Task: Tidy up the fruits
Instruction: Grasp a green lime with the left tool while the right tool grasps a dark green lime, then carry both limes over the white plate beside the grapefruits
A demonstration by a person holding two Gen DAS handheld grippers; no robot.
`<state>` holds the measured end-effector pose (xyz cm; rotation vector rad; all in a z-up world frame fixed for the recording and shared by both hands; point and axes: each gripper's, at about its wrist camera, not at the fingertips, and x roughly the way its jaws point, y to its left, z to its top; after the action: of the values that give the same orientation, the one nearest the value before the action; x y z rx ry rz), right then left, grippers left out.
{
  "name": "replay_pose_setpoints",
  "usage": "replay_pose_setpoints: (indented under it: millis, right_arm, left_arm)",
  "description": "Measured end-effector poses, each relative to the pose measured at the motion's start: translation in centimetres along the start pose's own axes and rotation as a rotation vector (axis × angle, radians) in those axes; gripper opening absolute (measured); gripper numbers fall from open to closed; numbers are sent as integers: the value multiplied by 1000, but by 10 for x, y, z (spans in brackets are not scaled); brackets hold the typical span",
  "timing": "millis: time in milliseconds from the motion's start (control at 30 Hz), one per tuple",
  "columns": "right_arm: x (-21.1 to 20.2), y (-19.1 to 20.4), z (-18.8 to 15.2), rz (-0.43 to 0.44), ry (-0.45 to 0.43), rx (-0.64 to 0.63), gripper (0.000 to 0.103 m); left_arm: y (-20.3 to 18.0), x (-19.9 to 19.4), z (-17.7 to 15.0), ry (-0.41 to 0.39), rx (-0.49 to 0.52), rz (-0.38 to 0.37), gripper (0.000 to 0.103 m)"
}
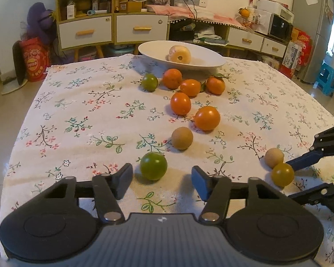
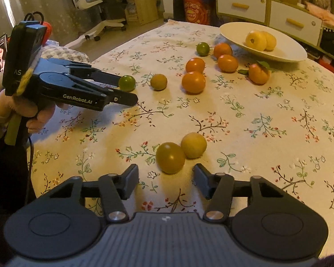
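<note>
Floral-clothed surface [image 1: 78, 115]: both half-open jaws hold nothing; right gripper [image 2: 165, 178] may knock the tan fruit [image 2: 193, 145] at one o'clock.

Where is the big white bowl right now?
The white bowl sits at the far edge of the flowery tablecloth, just behind the cluster of orange fruits, with yellow fruit inside.

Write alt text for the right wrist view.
The right gripper hangs open just short of a round olive-yellow fruit touching a pale yellow fruit on the floral tablecloth. Beyond lie orange and green fruits and a white bowl holding yellow fruit.
</note>
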<state>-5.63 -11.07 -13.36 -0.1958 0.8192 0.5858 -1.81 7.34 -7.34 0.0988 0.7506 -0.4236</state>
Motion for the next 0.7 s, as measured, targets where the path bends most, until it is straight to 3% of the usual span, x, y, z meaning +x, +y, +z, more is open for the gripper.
replay_pose_setpoints:
  millis: [467, 700]
  right_arm:
    - [8, 0, 6, -17, -11, -16, 33]
    - [7, -1, 7, -8, -12, -18, 25]
  left_arm:
    - [3, 2, 6, 8, -30, 4, 8]
    - [2, 1, 7, 13, -31, 7, 6]
